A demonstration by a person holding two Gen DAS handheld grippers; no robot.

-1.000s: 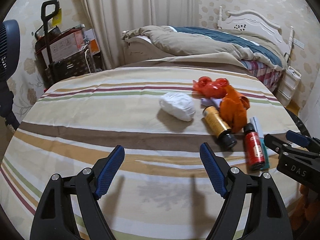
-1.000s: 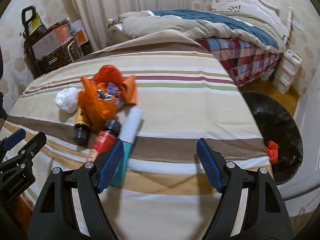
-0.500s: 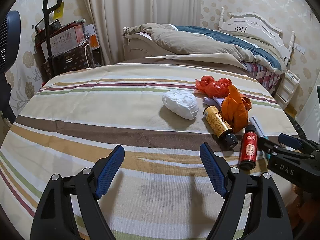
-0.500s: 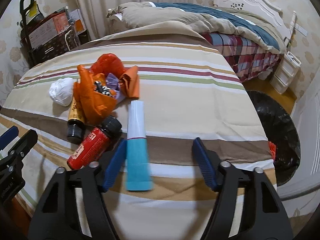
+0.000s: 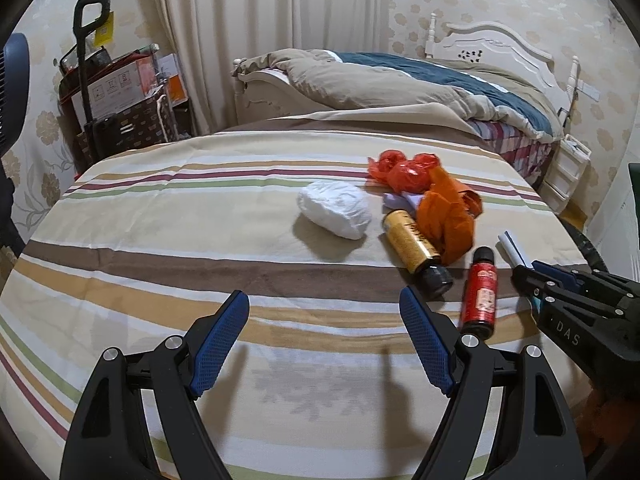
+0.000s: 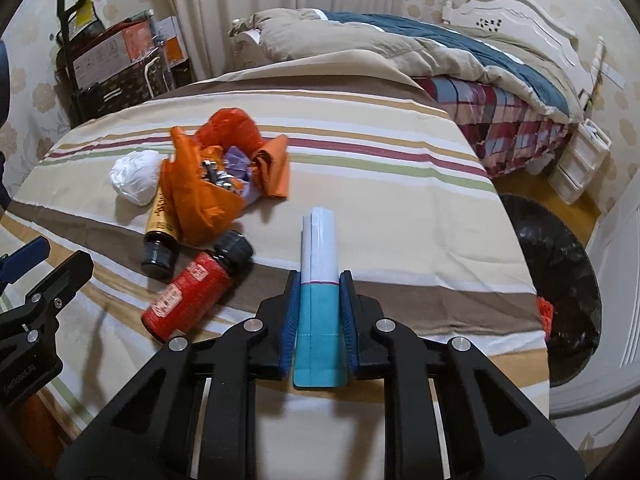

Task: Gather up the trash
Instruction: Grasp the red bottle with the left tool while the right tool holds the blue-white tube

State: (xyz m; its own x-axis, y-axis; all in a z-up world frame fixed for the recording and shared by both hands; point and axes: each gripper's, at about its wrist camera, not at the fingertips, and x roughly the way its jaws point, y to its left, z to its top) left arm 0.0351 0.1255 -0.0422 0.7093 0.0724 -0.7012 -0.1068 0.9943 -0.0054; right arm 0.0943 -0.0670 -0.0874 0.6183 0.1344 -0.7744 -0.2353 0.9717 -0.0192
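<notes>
Fingers of our right gripper (image 6: 319, 312) clamp the teal-and-white tube (image 6: 319, 280) lying on the striped bed (image 6: 400, 208); our left gripper (image 5: 325, 342) stands wide, nothing between its fingers.

Count of items on striped bedcover, both wrist views.

Bottles: 2, one red (image 6: 188, 294), one gold (image 6: 161, 227). Tubes: 1, white and teal (image 6: 320, 280). White wads: 1 (image 6: 136, 176). Orange bags: 1 (image 6: 204, 200), holding small items too jumbled to count. Red crumpled plastic: 1 clump (image 5: 404, 168). Black bins: 1 (image 6: 560, 280), on floor. Grippers: 2, left (image 5: 324, 344), right (image 6: 320, 312).
</notes>
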